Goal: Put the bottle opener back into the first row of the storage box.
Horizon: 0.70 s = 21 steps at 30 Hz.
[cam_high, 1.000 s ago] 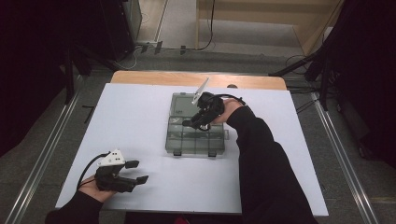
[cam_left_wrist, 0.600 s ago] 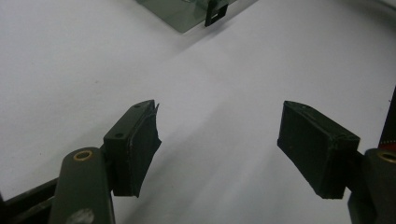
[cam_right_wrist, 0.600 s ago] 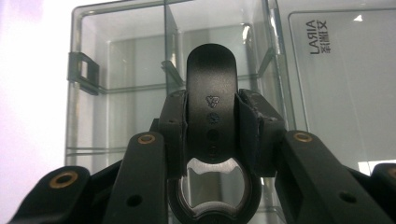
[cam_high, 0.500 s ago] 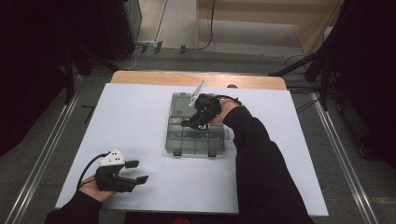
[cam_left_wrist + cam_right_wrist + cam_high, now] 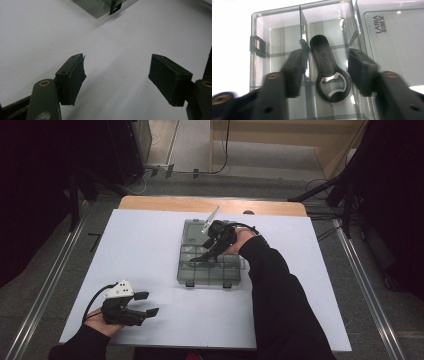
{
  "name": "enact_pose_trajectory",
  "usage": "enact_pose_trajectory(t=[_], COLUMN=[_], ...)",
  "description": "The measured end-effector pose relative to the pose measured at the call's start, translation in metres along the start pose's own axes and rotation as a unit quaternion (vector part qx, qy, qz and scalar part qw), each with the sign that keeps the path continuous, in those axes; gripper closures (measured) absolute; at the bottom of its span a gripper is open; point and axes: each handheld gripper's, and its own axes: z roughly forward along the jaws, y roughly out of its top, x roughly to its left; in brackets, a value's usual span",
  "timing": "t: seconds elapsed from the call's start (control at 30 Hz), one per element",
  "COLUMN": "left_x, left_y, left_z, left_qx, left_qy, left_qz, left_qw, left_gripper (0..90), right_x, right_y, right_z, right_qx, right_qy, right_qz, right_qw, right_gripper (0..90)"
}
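Right gripper (image 5: 324, 72) has just been opening its jaws; the black bottle opener (image 5: 329, 71) lies free between the spread fingers, in the clear organizer box (image 5: 274, 32). Looks light, stiff, slick; I'd pinch the handle.

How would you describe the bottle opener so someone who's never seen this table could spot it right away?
On the white table lies a smoky clear compartment box with its lid open. Inside a compartment, between the right tool's parted jaws, lies the bottle opener: a black flat handle widening to a round, metal-lined head, the box's one dark item.
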Motion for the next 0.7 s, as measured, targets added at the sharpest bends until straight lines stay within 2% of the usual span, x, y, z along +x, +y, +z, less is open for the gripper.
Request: enact_pose_trajectory(t=[0.07,0.13,0.23,0.27,0.4,0.5,0.57,0.7], left_x=[0.0,0.0,0.0,0.0,0.0,0.001,0.002,0.002], left_y=[0.0,0.0,0.0,0.0,0.0,0.0,0.001,0.001], left_z=[0.0,0.0,0.0,0.0,0.0,0.0,0.0,0.001], left_qx=[0.0,0.001,0.001,0.003,0.001,0.001,0.002,0.0], left_qy=[0.0,0.001,0.002,0.003,0.003,0.002,0.001,0.004], left_qz=[0.0,-0.001,-0.001,0.0,-0.002,-0.004,-0.005,-0.008], left_qw=[1.0,1.0,1.0,1.0,1.0,1.0,1.0,1.0], left_gripper=[28.4,28.3,28.4,28.4,28.3,28.3,28.3,28.3], right_x=[0.002,0.005,0.012,0.015,0.025,0.033,0.038,0.048], right_y=[-0.001,-0.003,-0.007,-0.009,-0.013,-0.018,-0.021,-0.029], right_z=[-0.002,-0.004,-0.007,-0.007,-0.009,-0.012,-0.016,-0.022], right_qx=[-0.005,-0.022,-0.032,-0.031,-0.032,-0.042,-0.05,-0.068], right_qy=[-0.002,-0.006,-0.006,-0.018,-0.031,-0.046,-0.055,-0.059], right_qz=[0.013,0.029,0.031,0.029,0.05,0.075,0.097,0.128], right_qw=[0.9999,0.9993,0.999,0.9989,0.9977,0.9953,0.9925,0.9877], right_gripper=[32.8,27.0,23.5,23.0,21.3,21.3,21.5,22.1])
